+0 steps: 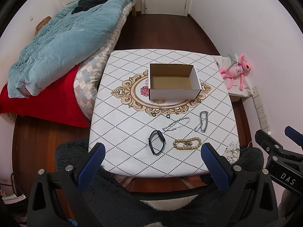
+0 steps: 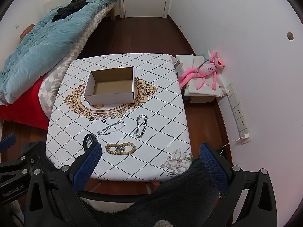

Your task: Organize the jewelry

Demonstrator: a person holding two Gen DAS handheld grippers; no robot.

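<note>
Nothing boxed yet; our left gripper point(image 1: 152, 156) and right gripper point(image 2: 149, 154) hold fingers apart, empty. Next we pick wooden bead bracelet point(image 2: 120, 148), drop into box point(image 2: 109, 96).

the cardboard box point(image 1: 173, 82) sits mid-table point(image 1: 117, 151). nearer than the box lie two small rings point(image 1: 160, 115), then two chains point(image 1: 189, 123), then the watch point(image 1: 157, 144) left of the bead bracelet point(image 1: 187, 143). a bed point(image 1: 56, 47) lies left of the box.

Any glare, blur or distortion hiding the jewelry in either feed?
Left wrist: even light, no glare, sharp; fisheye bows the table edges; bead bracelet clear. Right wrist: equally sharp, but the right claw finger covers part of the black band.
</note>
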